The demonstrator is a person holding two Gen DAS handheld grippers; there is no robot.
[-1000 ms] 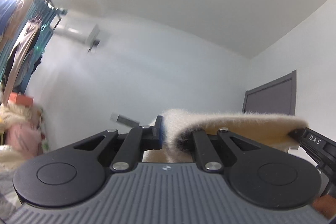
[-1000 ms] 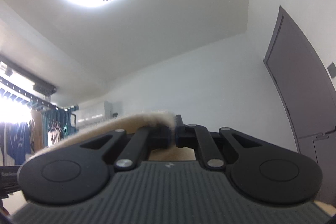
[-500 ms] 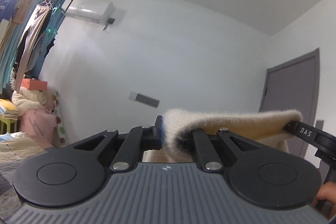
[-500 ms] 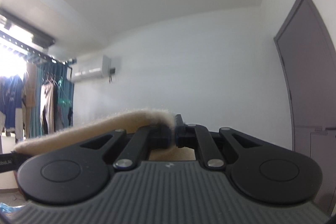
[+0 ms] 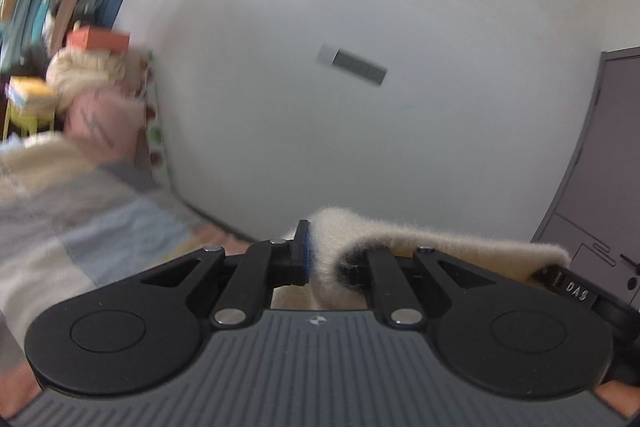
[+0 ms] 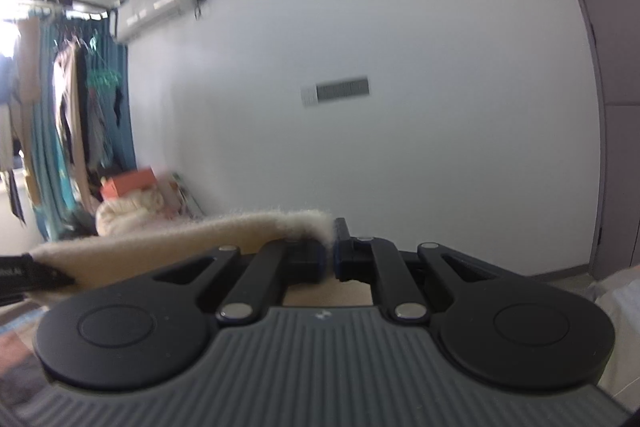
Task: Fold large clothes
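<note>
Between the two grippers a cream fuzzy fleece garment [image 5: 432,247] hangs stretched, its top edge running from one gripper to the other. Left gripper [image 5: 316,259] clenched on one end of that edge; the fleece bulges over its right finger and trails off right toward the right gripper's black body, marked "DAS". Right gripper [image 6: 334,253] clenched on the other end; the fleece runs left from its tips to the left gripper's body at the frame edge. The garment is off the bed, held up in front of the white wall [image 6: 400,67]. Bed with pale patchwork blanket [image 5: 72,227] sits below and left of the garment, blurred. Orange box [image 6: 128,183] on a cream bundle stands against the wall left of the garment, under hanging clothes and a teal curtain [image 6: 44,167]. Grey door [image 5: 608,167] right of the garment.
</note>
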